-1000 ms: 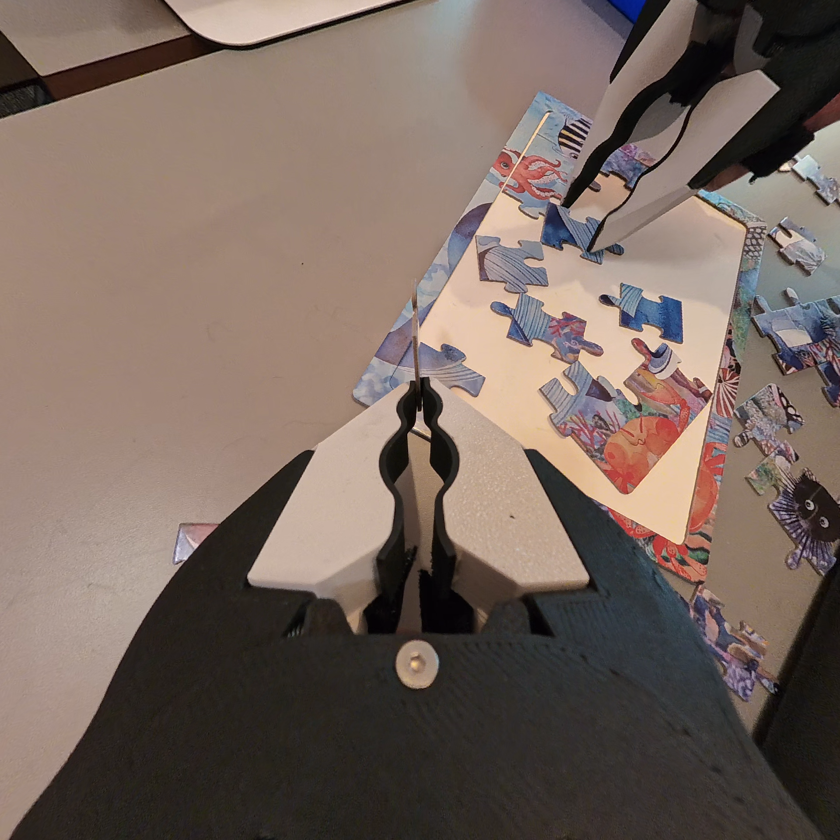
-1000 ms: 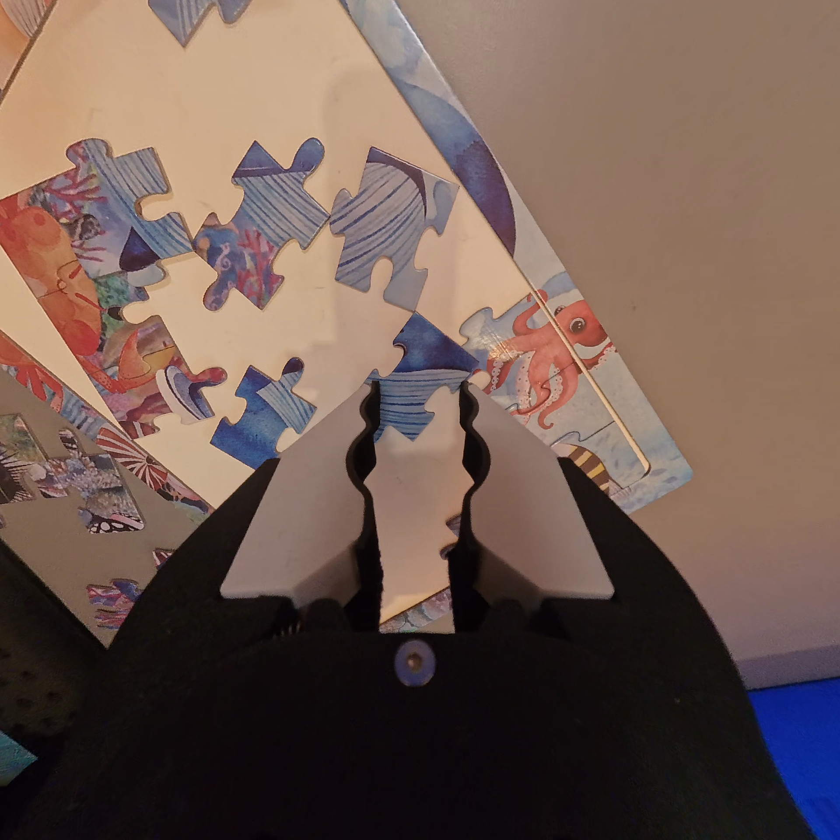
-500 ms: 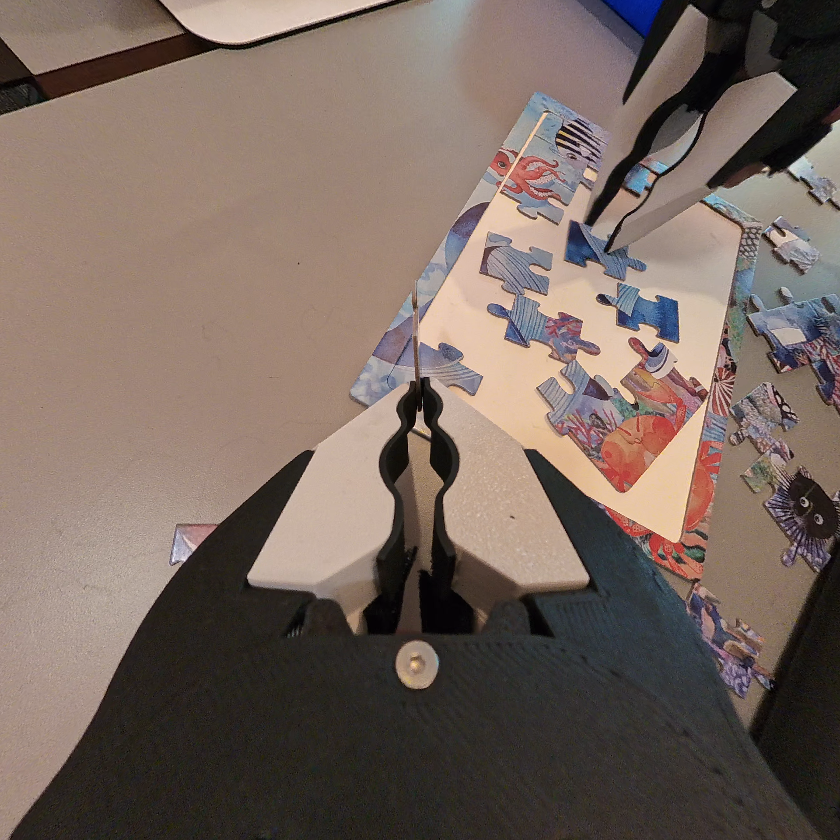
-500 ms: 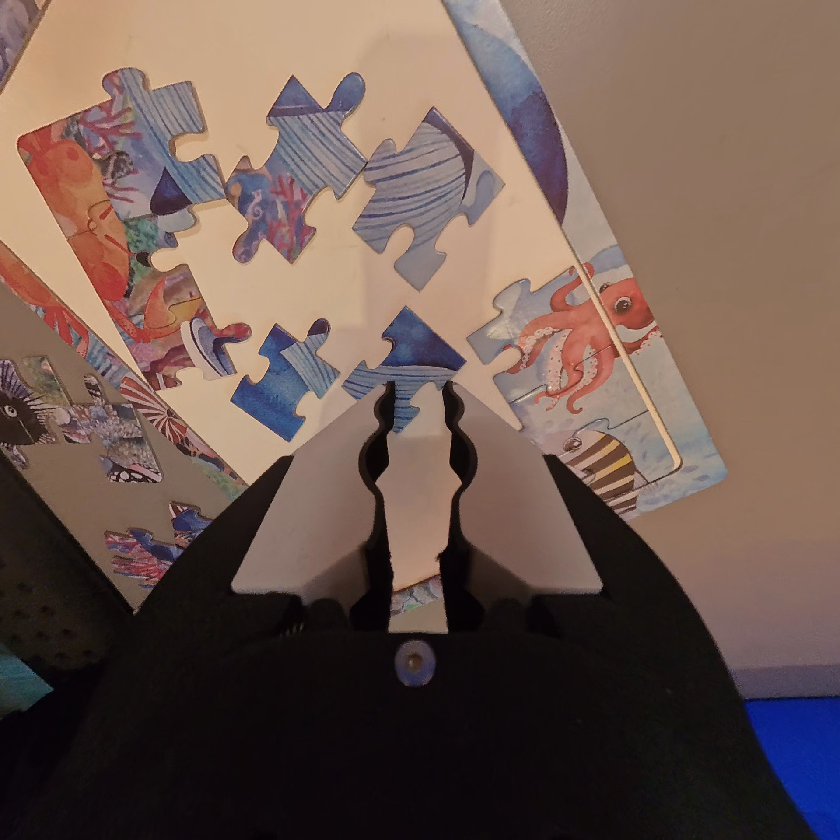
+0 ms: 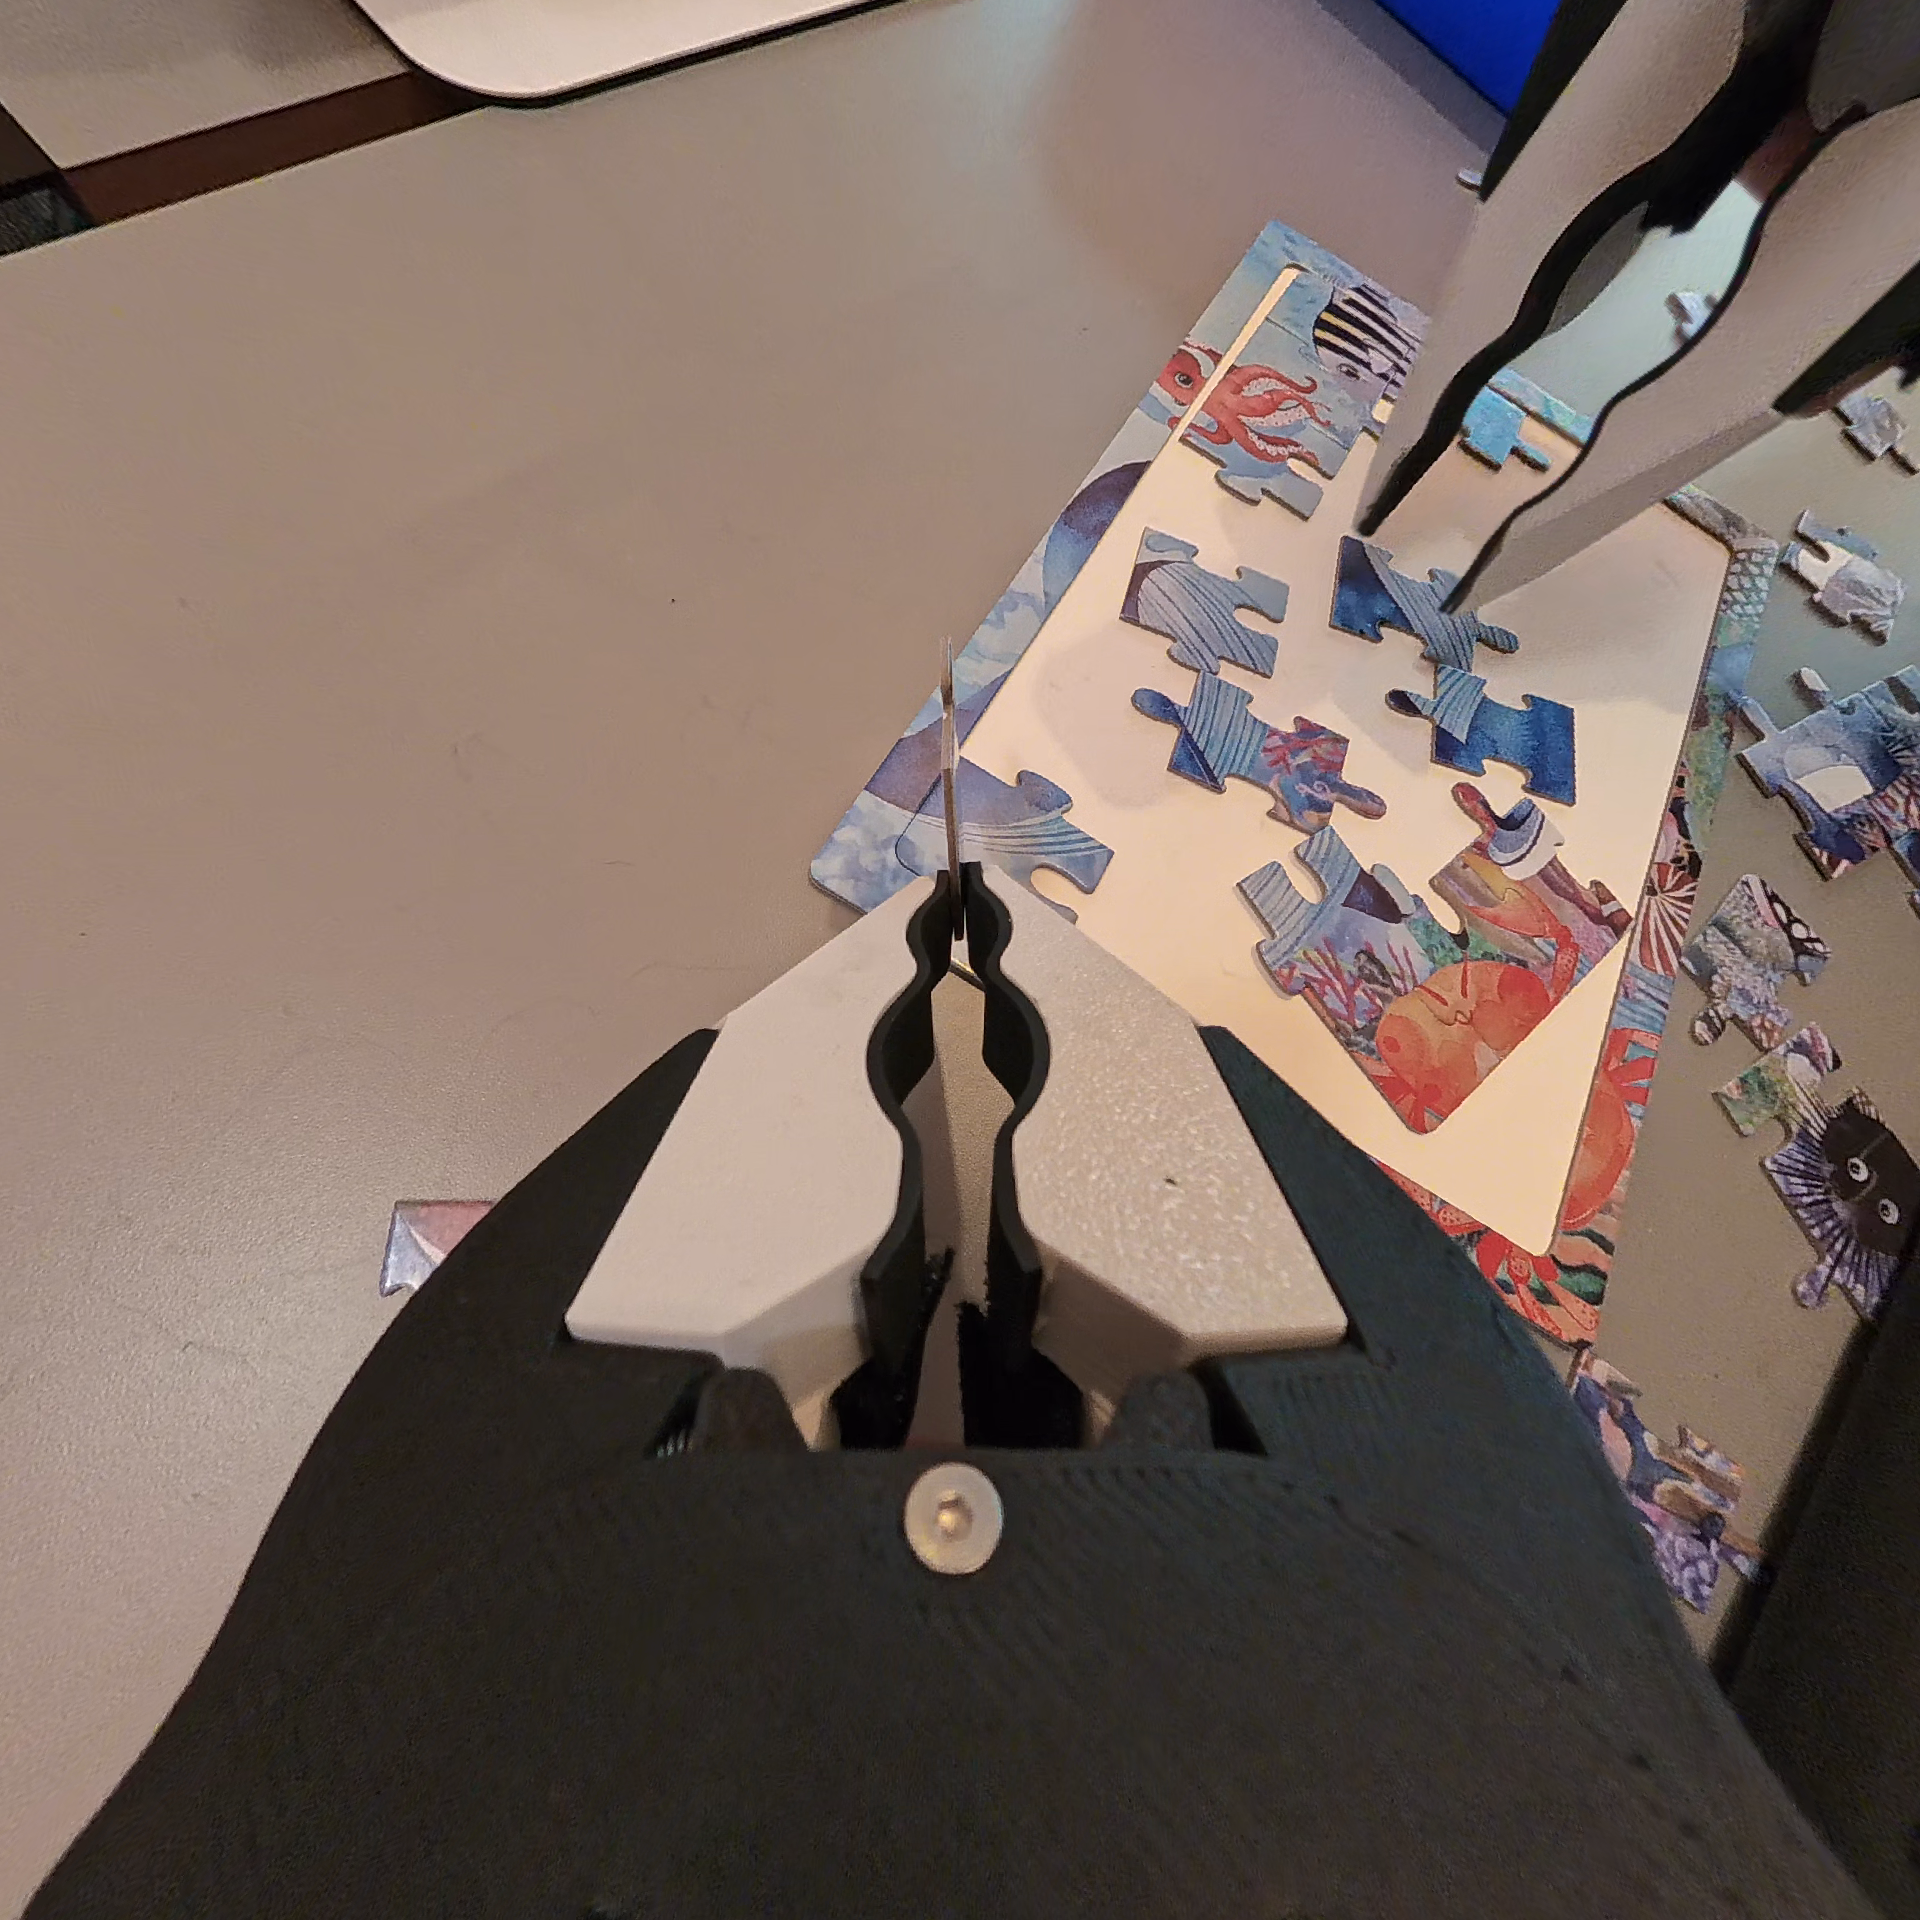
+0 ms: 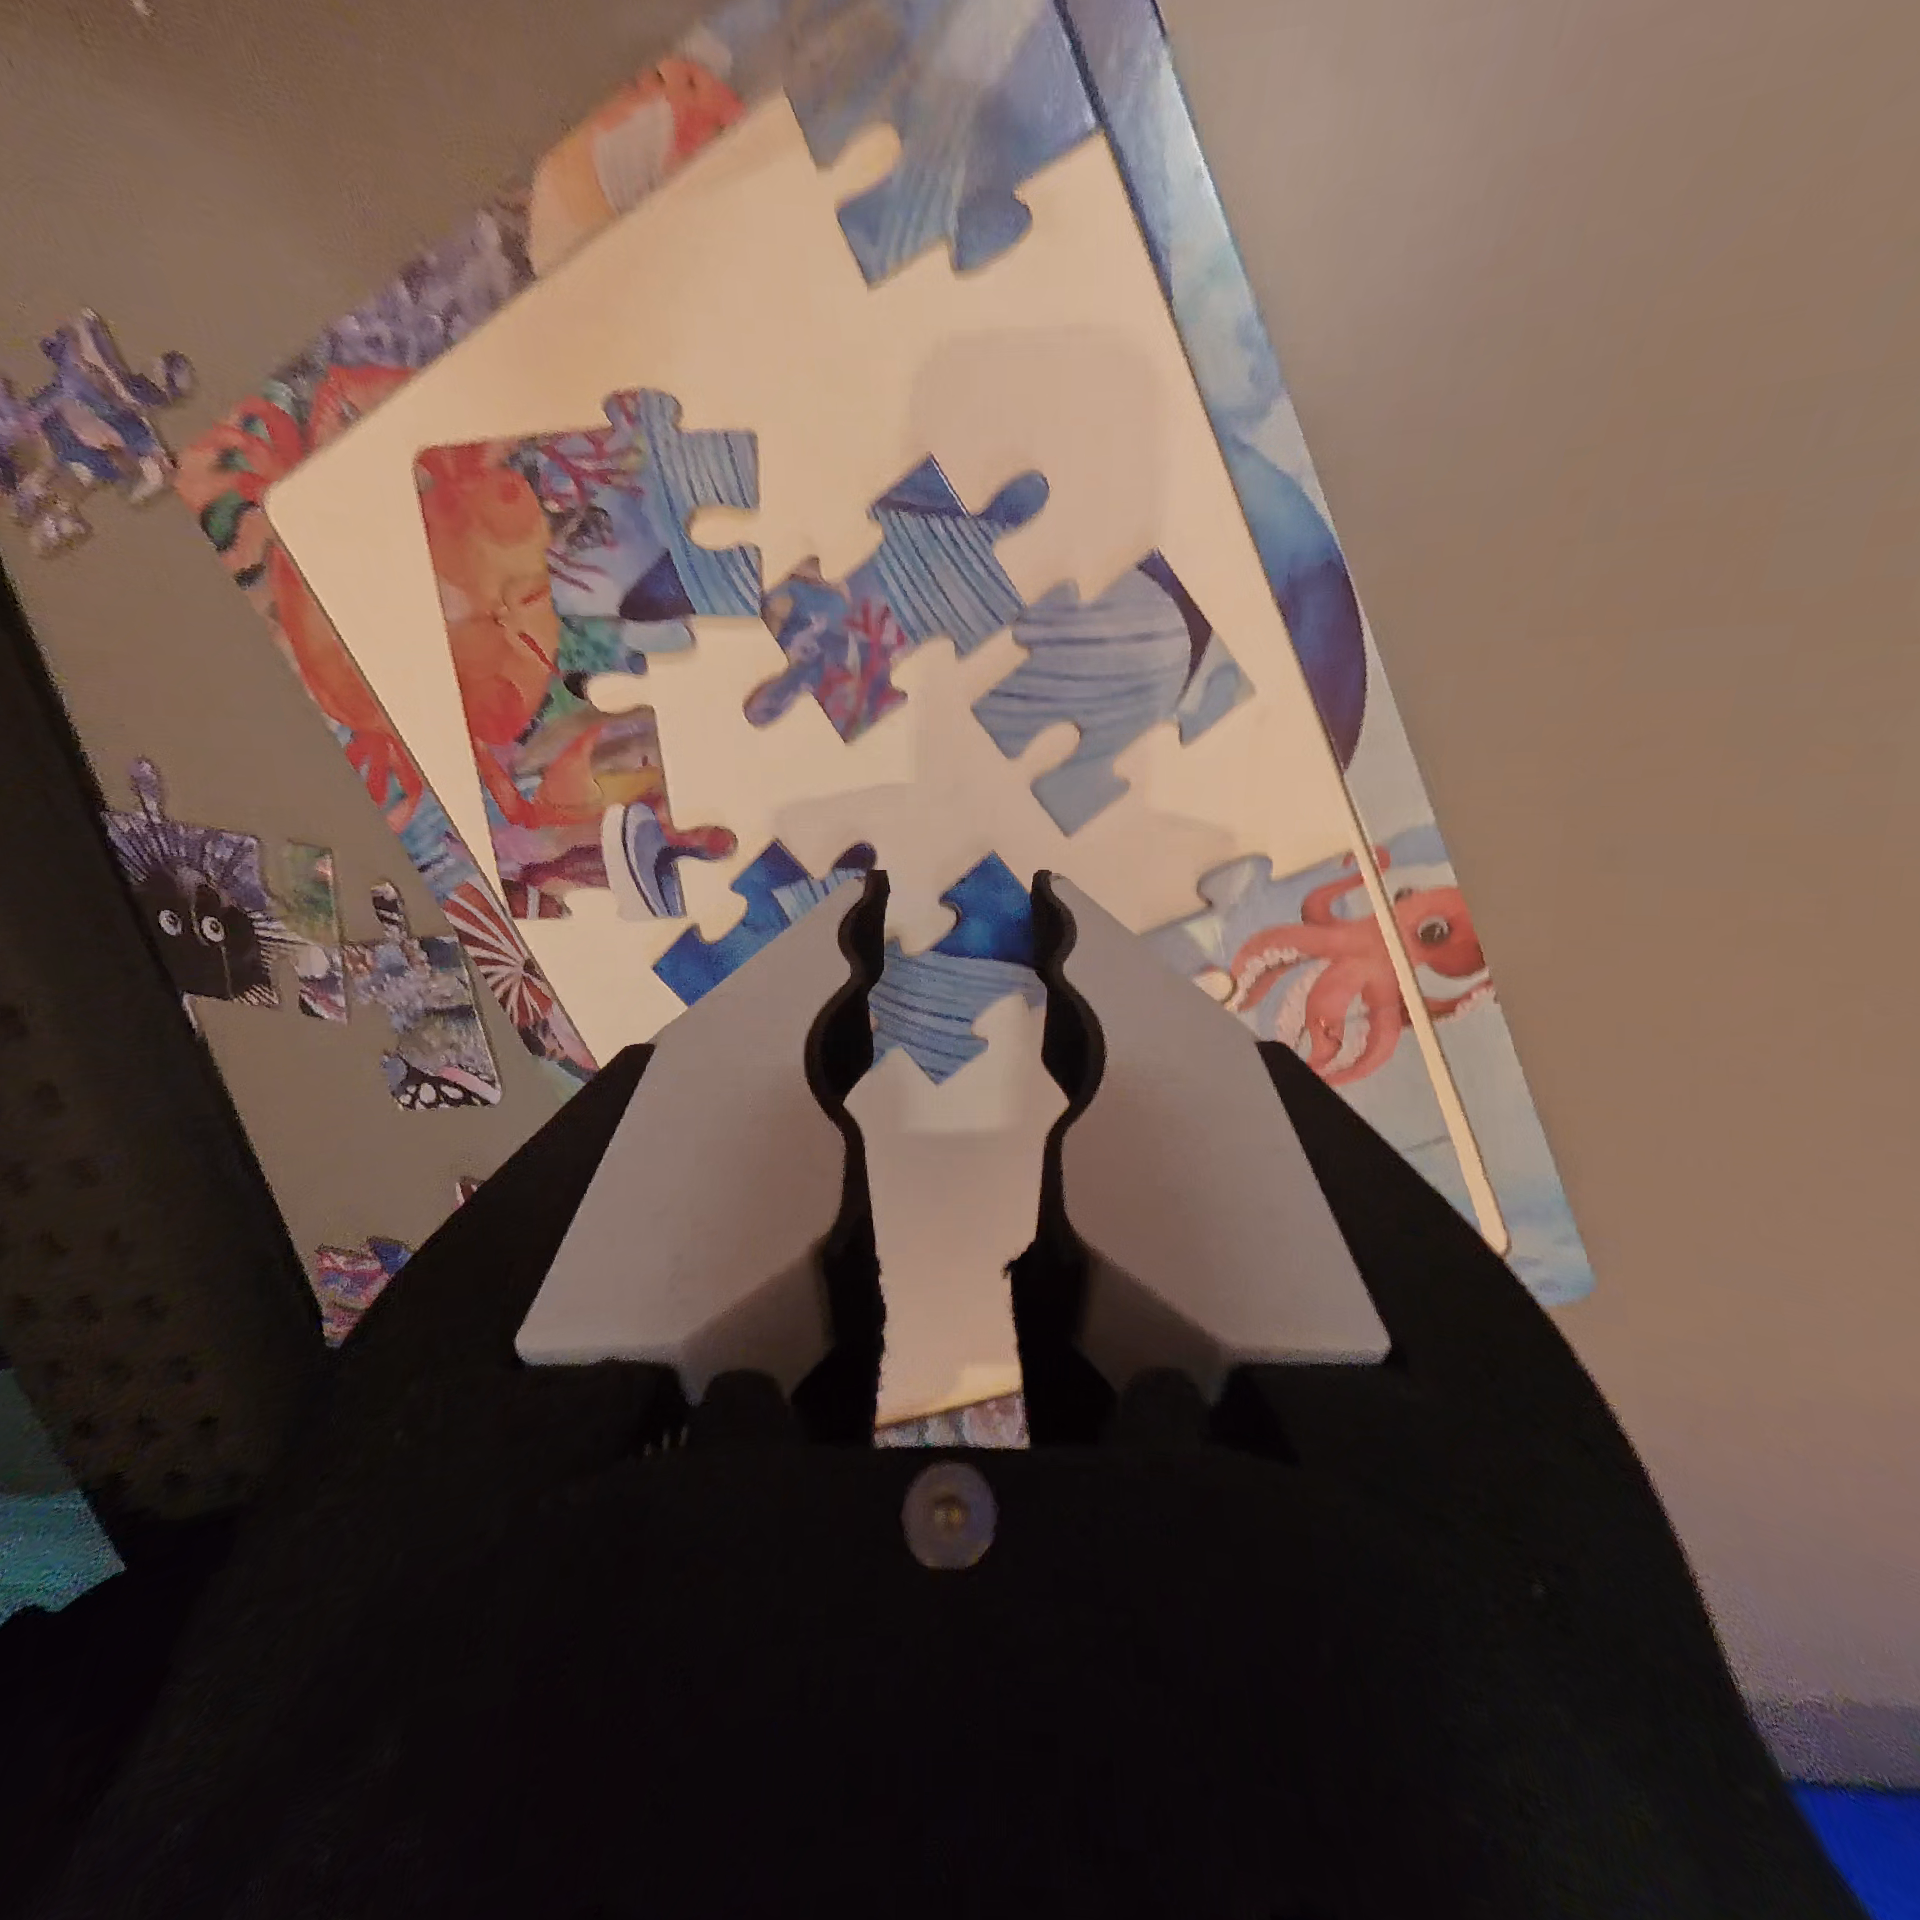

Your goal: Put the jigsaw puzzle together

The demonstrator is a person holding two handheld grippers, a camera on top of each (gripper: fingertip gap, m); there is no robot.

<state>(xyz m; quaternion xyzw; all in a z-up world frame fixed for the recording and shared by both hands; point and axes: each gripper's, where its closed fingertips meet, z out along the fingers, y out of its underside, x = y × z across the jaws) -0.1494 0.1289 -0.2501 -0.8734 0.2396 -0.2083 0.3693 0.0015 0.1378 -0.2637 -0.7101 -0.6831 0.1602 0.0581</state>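
The puzzle tray (image 5: 1621,665) has a cream base and a painted sea frame; it also shows in the right wrist view (image 6: 831,343). My left gripper (image 5: 958,904) is shut on a thin puzzle piece (image 5: 948,769), held edge-on above the tray's near left corner. My right gripper (image 5: 1413,566) is open, its tips down at a dark blue striped piece (image 5: 1413,613) lying flat in the tray. That piece (image 6: 956,977) shows between the fingers of the right gripper (image 6: 961,883). Octopus pieces (image 6: 1351,966) sit fitted in the corner. An orange crab cluster (image 5: 1455,997) and several blue pieces lie in the tray.
Several loose pieces (image 5: 1849,769) lie on the grey table right of the tray, one with a black fish (image 5: 1849,1174). A single piece (image 5: 416,1242) lies left of my left gripper. A white board (image 5: 582,42) lies at the far edge. A dark perforated object (image 6: 94,1143) stands beside the table. Left tips to right tips: about 15 centimetres. Measured from the fingertips, the dark perforated object (image 6: 94,1143) is 25 centimetres or so from the right gripper and 30 centimetres from the left.
My right gripper has narrowed and drawn the dark blue piece away from the octopus corner toward the tray's middle. My left gripper has kept its piece and barely moved.
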